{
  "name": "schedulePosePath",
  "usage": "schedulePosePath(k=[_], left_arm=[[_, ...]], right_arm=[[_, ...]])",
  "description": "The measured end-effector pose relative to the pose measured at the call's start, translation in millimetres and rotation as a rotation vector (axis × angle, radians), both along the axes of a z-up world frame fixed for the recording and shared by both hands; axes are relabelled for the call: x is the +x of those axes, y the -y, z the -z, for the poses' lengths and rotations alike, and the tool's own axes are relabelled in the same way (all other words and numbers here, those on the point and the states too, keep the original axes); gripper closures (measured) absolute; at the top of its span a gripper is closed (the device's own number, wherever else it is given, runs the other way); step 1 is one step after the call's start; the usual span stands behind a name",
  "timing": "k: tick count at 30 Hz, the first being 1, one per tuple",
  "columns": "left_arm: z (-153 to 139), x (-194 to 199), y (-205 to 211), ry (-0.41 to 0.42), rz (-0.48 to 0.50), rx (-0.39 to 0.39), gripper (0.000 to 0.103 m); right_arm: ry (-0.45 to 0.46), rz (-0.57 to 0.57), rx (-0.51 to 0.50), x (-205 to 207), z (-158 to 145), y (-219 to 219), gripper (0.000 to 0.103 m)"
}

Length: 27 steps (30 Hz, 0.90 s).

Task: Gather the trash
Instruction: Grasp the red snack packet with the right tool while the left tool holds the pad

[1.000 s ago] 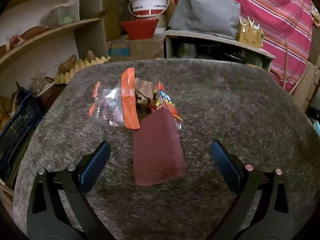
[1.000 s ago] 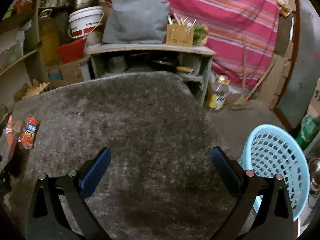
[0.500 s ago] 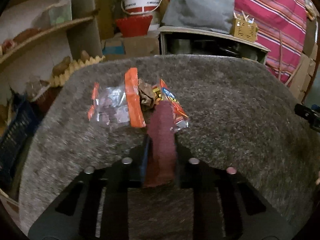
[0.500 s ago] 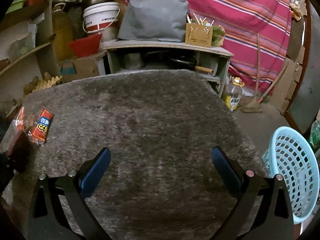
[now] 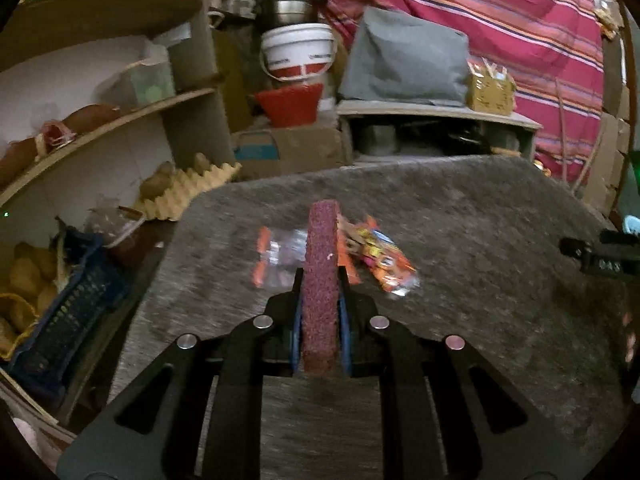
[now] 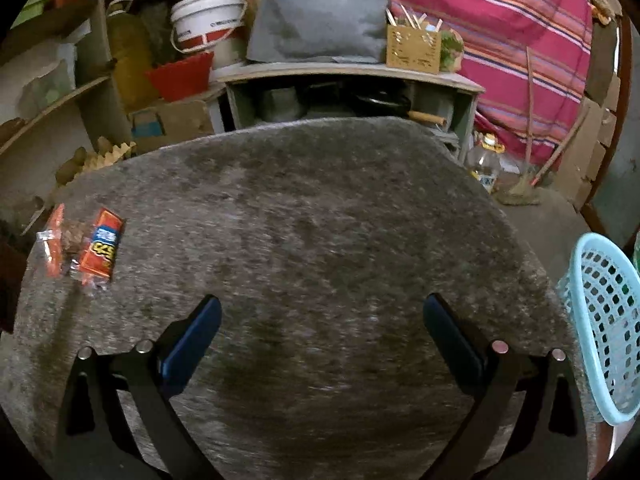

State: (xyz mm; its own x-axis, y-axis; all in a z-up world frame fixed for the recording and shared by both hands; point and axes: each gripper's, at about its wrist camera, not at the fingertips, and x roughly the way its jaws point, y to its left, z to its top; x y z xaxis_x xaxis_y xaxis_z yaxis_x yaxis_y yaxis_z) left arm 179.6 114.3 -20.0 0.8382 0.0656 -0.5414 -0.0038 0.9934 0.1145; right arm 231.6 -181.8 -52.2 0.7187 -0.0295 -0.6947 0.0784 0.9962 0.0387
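My left gripper point(image 5: 320, 300) is shut on a maroon scouring pad point(image 5: 320, 272) and holds it on edge above the grey shaggy table cover point(image 5: 460, 240). Below and beyond it lie a clear wrapper with orange ends point(image 5: 276, 256) and an orange snack packet point(image 5: 384, 256). In the right wrist view the same clear wrapper point(image 6: 50, 246) and orange packet point(image 6: 100, 248) lie at the far left of the cover. My right gripper point(image 6: 322, 332) is open and empty over the middle of the cover. A light blue plastic basket point(image 6: 604, 320) stands off the cover's right edge.
Shelves point(image 5: 100, 128) with potatoes, an egg tray point(image 5: 188, 188) and a dark blue crate point(image 5: 68, 320) stand on the left. A low cabinet point(image 6: 348, 92) with a grey cushion, a white bucket point(image 6: 208, 20) and a red bowl stands behind. The right gripper's body point(image 5: 600, 256) shows at the left view's right edge.
My left gripper closed on the maroon pad and lifted it off the cover, turning it on edge. My right gripper stayed open and shifted slightly over the cover.
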Motion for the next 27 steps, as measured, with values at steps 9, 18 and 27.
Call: schedulePosePath(k=[9, 18, 27], left_arm=[[4, 21, -72, 0.004, -0.135, -0.066, 0.090], [13, 34, -126, -0.002, -0.217, -0.144, 0.090], [19, 33, -156, -0.013, -0.258, -0.193, 0.090]], right_arm=[[0.066, -0.097, -0.048, -5, -5, -53, 0.004], [0.018, -0.213, -0.108, 17, 3, -119, 0.004], [-0.020, -0.348, -0.124, 38, 2, -182, 0.006]])
